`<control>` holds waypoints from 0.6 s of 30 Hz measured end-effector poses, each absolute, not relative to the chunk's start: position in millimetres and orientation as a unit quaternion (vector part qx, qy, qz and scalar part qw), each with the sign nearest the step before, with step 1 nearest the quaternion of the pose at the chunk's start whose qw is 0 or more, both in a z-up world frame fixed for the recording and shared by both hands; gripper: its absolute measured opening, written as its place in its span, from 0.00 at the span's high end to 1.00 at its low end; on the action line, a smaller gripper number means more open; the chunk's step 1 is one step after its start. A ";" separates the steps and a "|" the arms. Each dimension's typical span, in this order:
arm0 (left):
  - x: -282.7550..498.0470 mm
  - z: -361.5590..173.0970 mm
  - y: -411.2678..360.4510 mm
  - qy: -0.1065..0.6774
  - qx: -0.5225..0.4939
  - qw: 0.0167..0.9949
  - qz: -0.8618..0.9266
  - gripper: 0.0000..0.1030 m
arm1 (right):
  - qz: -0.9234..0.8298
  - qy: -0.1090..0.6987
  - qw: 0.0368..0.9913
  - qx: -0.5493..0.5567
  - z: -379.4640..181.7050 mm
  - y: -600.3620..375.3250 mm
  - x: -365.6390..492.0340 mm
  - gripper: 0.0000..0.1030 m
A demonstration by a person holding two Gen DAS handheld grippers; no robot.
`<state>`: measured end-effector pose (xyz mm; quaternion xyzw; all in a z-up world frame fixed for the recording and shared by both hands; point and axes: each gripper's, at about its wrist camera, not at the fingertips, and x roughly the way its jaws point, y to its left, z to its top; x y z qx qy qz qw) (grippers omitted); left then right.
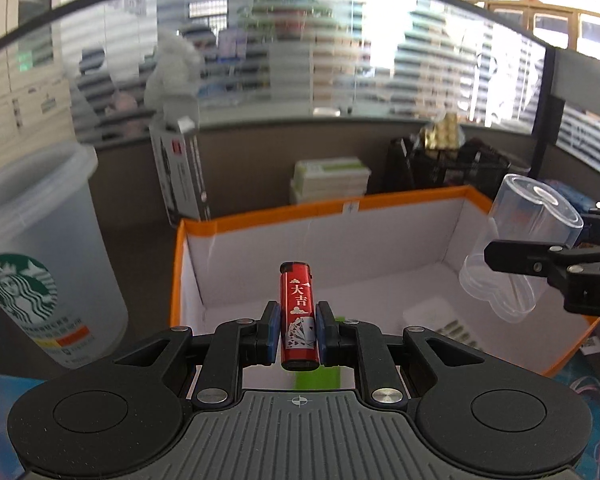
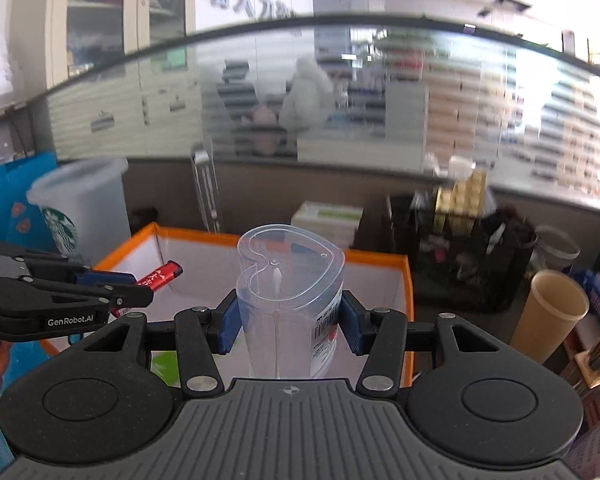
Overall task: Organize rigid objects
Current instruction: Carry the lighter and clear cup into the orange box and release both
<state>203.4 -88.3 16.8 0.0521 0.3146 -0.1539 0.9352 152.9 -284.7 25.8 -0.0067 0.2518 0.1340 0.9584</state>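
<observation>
Left wrist view: fingers (image 1: 297, 330) clamped on upright red lighter (image 1: 298, 318), white-lettered.

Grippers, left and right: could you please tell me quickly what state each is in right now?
Left gripper: closed on the red lighter.
Right gripper: closed on the clear heart-shaped container.

my worktop (image 1: 140, 216) is dark brown. on it stand an orange-rimmed white box (image 1: 324, 208), a frosted starbucks cup (image 1: 40, 248) at its left, a stack of green-and-white boxes (image 1: 330, 180) behind, and a black mesh basket (image 2: 472, 256) further right.
</observation>
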 end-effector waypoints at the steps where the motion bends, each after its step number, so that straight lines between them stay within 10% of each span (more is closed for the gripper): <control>1: 205.6 14.3 -88.6 0.321 0.054 0.933 -0.153 0.84 | 0.132 0.260 0.957 -0.006 22.6 -284.0 156.1 0.54; 18: 222.0 -8.1 -96.3 0.369 0.074 0.915 -0.148 0.84 | 0.127 0.331 0.935 -0.029 -8.6 -270.1 181.4 0.54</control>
